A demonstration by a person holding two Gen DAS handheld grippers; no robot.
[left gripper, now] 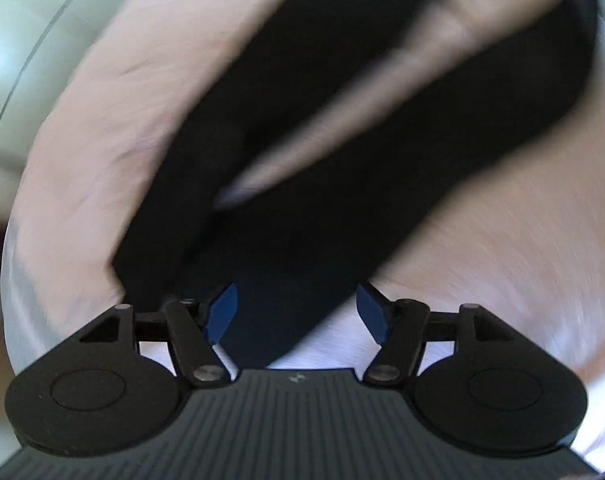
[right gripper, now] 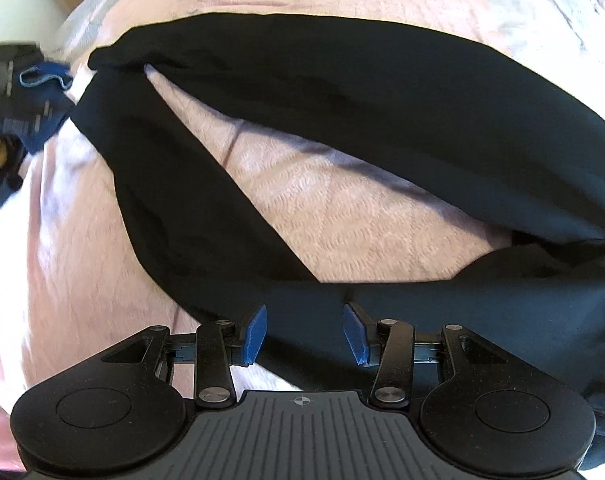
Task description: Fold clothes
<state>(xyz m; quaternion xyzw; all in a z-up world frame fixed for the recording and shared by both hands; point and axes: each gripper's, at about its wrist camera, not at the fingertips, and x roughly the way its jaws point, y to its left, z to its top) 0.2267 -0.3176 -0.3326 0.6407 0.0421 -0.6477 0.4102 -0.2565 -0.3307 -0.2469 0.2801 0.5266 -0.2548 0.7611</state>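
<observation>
Black trousers (right gripper: 342,92) spread on a pink quilted bedspread (right gripper: 342,216), legs forked in a V, long axis running from the joined end at upper left across to the right. Beyond that upper-left end, a heap of dark blue clothes (right gripper: 34,112). Right gripper (right gripper: 304,334) above the near trouser leg, jaws apart, pinching nothing. Left gripper (left gripper: 296,316) over the trousers' blurred near end, blue pads (left gripper: 222,314) spread wide, clear of cloth.

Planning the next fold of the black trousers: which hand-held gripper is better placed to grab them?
Probably right: the right hand-held gripper hangs open, steady over the trousers; the left view is blurred.
</observation>
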